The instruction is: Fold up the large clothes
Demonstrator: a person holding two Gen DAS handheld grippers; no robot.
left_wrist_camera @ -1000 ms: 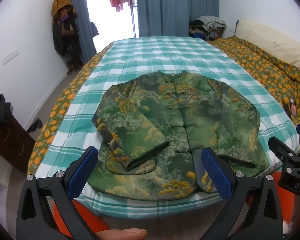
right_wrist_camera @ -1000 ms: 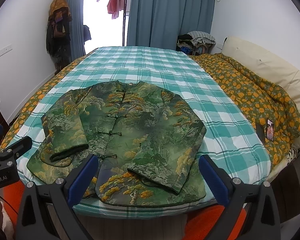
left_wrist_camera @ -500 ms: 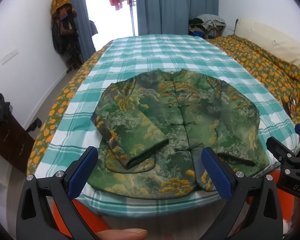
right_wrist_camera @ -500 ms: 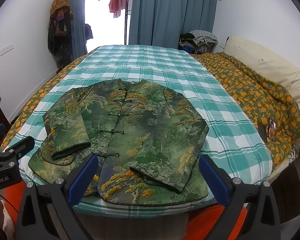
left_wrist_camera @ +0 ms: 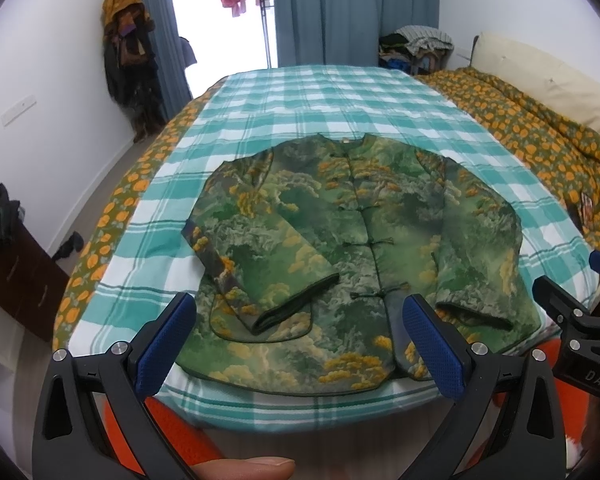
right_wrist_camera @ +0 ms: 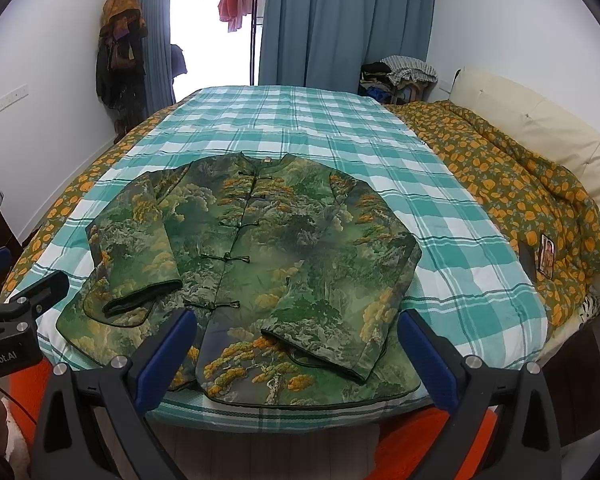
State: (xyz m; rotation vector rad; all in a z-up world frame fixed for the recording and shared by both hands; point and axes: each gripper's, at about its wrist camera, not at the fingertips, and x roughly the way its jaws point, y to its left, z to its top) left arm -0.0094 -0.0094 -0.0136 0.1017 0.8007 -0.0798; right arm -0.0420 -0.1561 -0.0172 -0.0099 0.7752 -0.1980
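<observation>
A green jacket (left_wrist_camera: 356, 252) with a yellow tree print and knot buttons lies flat, front up, on the checked bed cover near the bed's near edge; it also shows in the right wrist view (right_wrist_camera: 260, 272). Both sleeves are folded in over its front. My left gripper (left_wrist_camera: 298, 344) is open and empty, held off the bed's near edge in front of the hem. My right gripper (right_wrist_camera: 296, 356) is open and empty, also off the near edge, to the right of the left one.
The bed (right_wrist_camera: 320, 128) carries a teal and white checked cover. An orange-flowered quilt (right_wrist_camera: 512, 196) lies along its right side by a cream headboard. A dark wooden cabinet (left_wrist_camera: 16, 276) stands at the left. Blue curtains (right_wrist_camera: 340, 20) and hung clothes are at the back.
Both grippers have drawn back slightly from the bed; the jacket sits a little farther in both views. The jacket itself has not moved.
</observation>
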